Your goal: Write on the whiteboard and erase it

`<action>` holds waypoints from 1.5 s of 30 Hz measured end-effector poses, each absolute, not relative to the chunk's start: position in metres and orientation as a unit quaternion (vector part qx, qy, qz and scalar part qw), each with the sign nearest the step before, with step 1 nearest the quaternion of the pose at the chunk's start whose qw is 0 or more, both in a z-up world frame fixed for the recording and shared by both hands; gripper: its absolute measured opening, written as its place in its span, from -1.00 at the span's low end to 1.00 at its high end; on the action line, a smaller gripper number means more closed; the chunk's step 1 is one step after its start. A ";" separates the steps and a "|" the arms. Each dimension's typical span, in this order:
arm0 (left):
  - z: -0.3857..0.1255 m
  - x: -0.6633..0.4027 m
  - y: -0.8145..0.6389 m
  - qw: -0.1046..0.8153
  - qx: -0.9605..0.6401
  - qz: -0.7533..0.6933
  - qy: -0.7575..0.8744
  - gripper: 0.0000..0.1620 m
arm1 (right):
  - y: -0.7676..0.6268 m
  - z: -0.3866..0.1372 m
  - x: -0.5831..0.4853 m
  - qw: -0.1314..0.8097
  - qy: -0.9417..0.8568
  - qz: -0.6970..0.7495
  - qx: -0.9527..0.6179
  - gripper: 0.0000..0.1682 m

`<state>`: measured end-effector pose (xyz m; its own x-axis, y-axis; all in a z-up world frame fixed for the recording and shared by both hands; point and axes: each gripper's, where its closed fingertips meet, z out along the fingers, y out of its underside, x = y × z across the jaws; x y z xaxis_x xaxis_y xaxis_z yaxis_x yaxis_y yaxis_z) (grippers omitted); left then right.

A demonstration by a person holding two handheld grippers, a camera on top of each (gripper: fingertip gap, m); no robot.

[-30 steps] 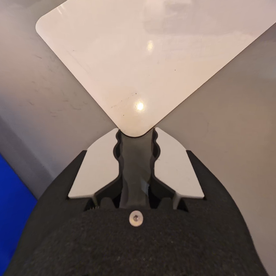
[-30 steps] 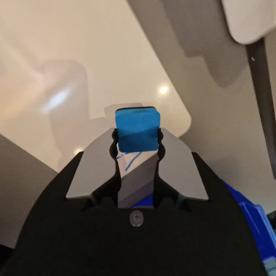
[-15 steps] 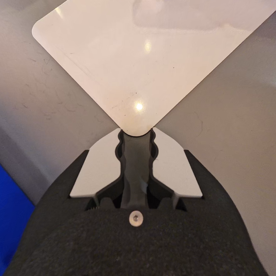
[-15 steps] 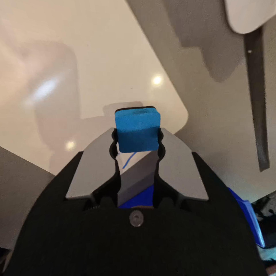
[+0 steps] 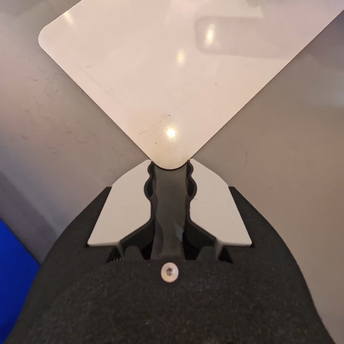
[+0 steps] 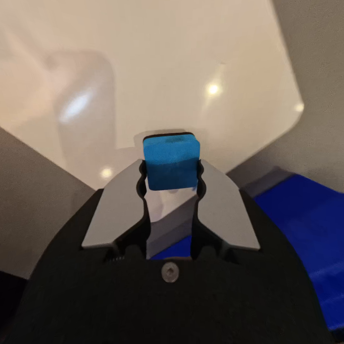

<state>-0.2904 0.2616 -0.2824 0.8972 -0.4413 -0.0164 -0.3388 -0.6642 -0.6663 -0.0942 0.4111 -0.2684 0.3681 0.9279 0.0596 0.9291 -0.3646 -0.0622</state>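
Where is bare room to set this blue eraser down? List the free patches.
Free: grey tabletop either side of the glossy white whiteboard, and the board's bare middle. Crowded: its near corner at the left claw; the blue plastic bin edge beside the right claw gripping the blue foam eraser.

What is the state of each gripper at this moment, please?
Left gripper: open, empty, its tips at the whiteboard corner.
Right gripper: shut on the blue eraser, over the whiteboard.
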 end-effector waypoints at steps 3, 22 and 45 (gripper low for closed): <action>-0.282 -0.290 0.261 0.350 -0.909 -0.072 0.213 -0.60 | 0.448 -0.244 -0.065 0.077 -0.477 -0.006 -0.875 -0.38; -0.282 -0.288 0.261 0.351 -0.908 -0.073 0.216 -0.62 | 0.438 -0.261 -0.060 0.058 -0.470 0.017 -0.881 -0.69; -0.282 -0.287 0.261 0.353 -0.909 -0.073 0.211 -0.58 | 0.441 -0.256 -0.065 0.078 -0.451 0.051 -0.888 -0.51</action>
